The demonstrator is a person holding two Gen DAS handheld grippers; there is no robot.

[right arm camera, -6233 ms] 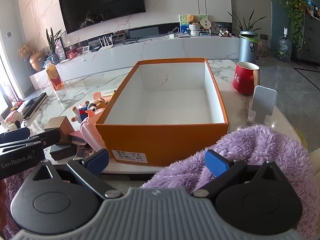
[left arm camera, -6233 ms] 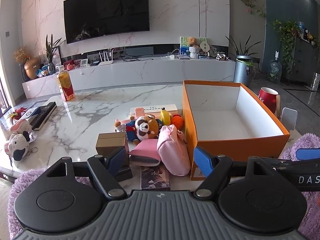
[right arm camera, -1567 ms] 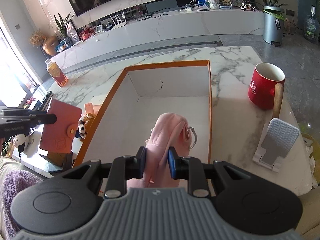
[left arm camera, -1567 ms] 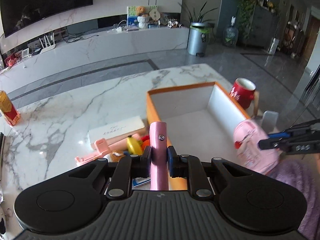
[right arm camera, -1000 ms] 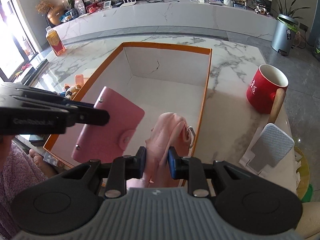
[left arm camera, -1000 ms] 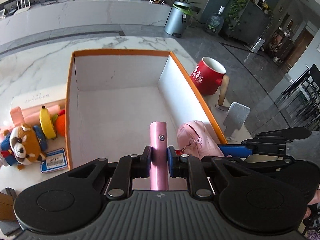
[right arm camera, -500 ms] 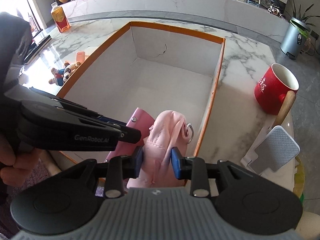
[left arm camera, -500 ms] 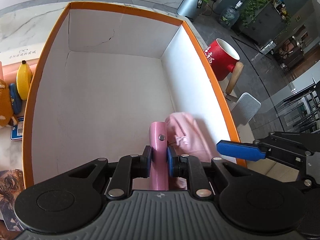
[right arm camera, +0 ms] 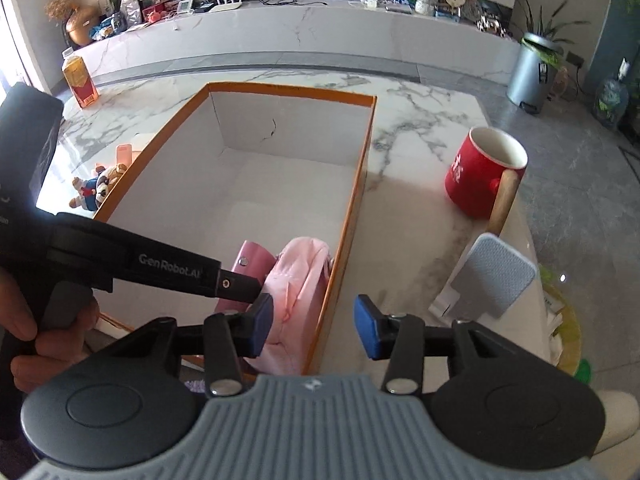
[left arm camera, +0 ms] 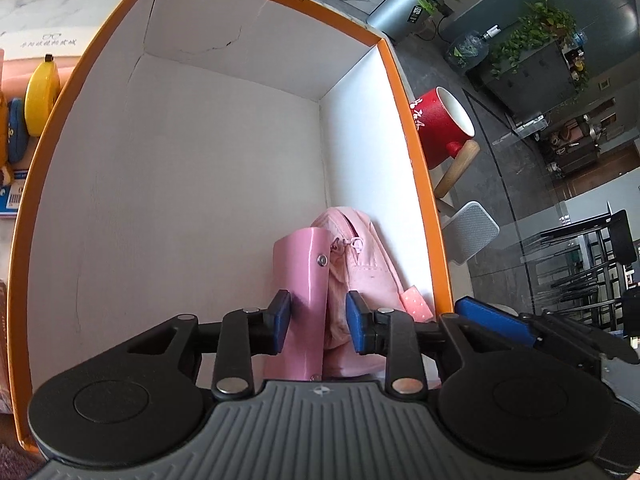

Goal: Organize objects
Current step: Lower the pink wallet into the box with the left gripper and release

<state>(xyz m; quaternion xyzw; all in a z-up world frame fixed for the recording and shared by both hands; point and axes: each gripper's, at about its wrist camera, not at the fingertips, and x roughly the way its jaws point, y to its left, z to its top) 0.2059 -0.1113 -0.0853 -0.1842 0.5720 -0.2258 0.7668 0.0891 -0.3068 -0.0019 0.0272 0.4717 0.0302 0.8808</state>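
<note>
The orange box (left arm camera: pixel 416 152) with white inside fills the left wrist view and shows in the right wrist view (right arm camera: pixel 352 208). A pink wallet (left arm camera: pixel 300 280) stands on edge in its near right corner, beside a pink pouch (left arm camera: pixel 364 264) against the right wall. My left gripper (left arm camera: pixel 318 322) is open, its pads on either side of the wallet with gaps. My right gripper (right arm camera: pixel 314 326) is open and empty above the box's right rim, the pouch (right arm camera: pixel 296 284) and wallet (right arm camera: pixel 250 260) below it.
A red mug (right arm camera: pixel 484 172) and a grey phone stand (right arm camera: pixel 496 280) stand on the marble table right of the box. A yellow banana toy (left arm camera: pixel 42 96), a plush raccoon (right arm camera: pixel 96 190) and a white box lie left of it. A juice carton (right arm camera: pixel 80 80) stands far left.
Both grippers have opened. The wallet and the pouch now rest in the box's near right corner. The right gripper has pulled back and up over the rim.
</note>
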